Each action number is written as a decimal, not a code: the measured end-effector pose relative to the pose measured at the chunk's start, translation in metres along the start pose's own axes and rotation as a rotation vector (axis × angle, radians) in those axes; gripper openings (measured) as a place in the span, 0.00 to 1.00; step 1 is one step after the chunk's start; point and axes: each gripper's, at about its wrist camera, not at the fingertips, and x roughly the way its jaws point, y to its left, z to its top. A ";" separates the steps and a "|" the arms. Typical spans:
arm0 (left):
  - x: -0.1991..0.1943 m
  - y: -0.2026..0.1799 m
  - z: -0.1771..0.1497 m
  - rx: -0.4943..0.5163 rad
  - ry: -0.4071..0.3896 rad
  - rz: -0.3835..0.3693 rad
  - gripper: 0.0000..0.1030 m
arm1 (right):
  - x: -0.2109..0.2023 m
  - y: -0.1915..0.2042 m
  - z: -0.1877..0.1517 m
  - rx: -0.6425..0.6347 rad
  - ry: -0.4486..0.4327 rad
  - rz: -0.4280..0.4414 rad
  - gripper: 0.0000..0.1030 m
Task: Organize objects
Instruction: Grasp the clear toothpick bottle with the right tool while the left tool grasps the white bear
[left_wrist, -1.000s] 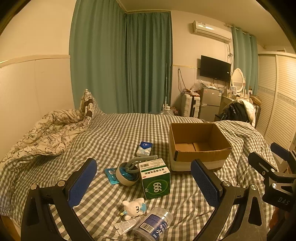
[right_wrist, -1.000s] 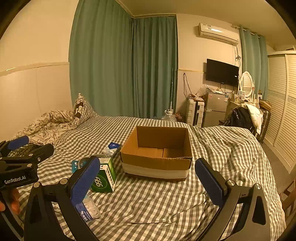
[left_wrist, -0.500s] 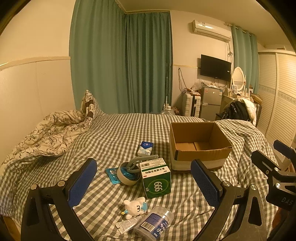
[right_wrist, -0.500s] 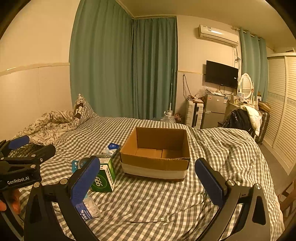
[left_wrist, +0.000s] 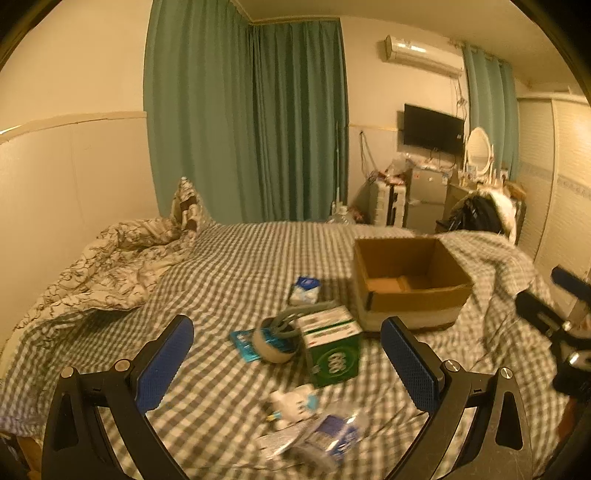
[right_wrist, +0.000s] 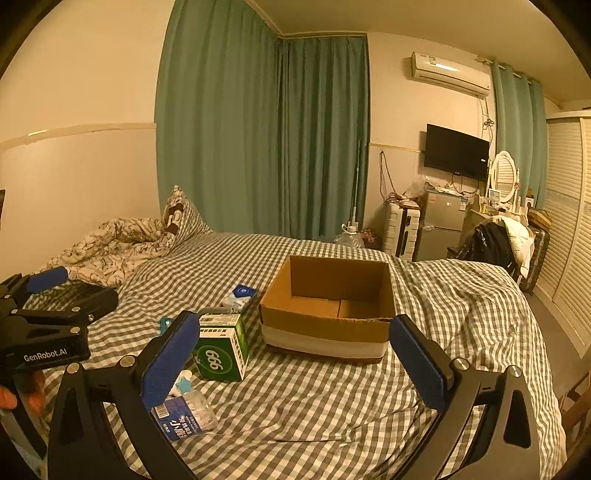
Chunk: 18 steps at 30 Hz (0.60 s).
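An open, empty cardboard box (left_wrist: 410, 284) (right_wrist: 328, 314) sits on the checked bed. Left of it lie a green "666" carton (left_wrist: 332, 350) (right_wrist: 221, 347), a tape roll (left_wrist: 275, 341), a small blue-white carton (left_wrist: 304, 290) (right_wrist: 240, 295), a flat blue packet (left_wrist: 245, 341), a white toy figure (left_wrist: 291, 402) and a clear plastic tub with a blue label (left_wrist: 328, 439) (right_wrist: 184, 413). My left gripper (left_wrist: 288, 362) is open and empty above these items. My right gripper (right_wrist: 295, 362) is open and empty in front of the box.
A crumpled patterned duvet (left_wrist: 103, 269) and pillow lie at the bed's far left. Green curtains, a fridge (right_wrist: 443, 225), a chair with clothes (right_wrist: 495, 240) and a louvred wardrobe stand beyond the bed. The bed's right edge drops to the floor.
Both grippers have shifted slightly forward and the left view is motion-blurred. The objects on the bed have not moved.
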 end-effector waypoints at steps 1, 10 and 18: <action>0.003 0.004 -0.003 0.007 0.013 0.011 1.00 | 0.002 0.002 -0.001 -0.004 0.009 0.008 1.00; 0.047 0.031 -0.065 0.073 0.221 0.050 1.00 | 0.070 0.053 -0.065 -0.087 0.282 0.235 1.00; 0.074 0.039 -0.088 0.104 0.312 0.062 0.98 | 0.118 0.102 -0.119 -0.213 0.464 0.446 1.00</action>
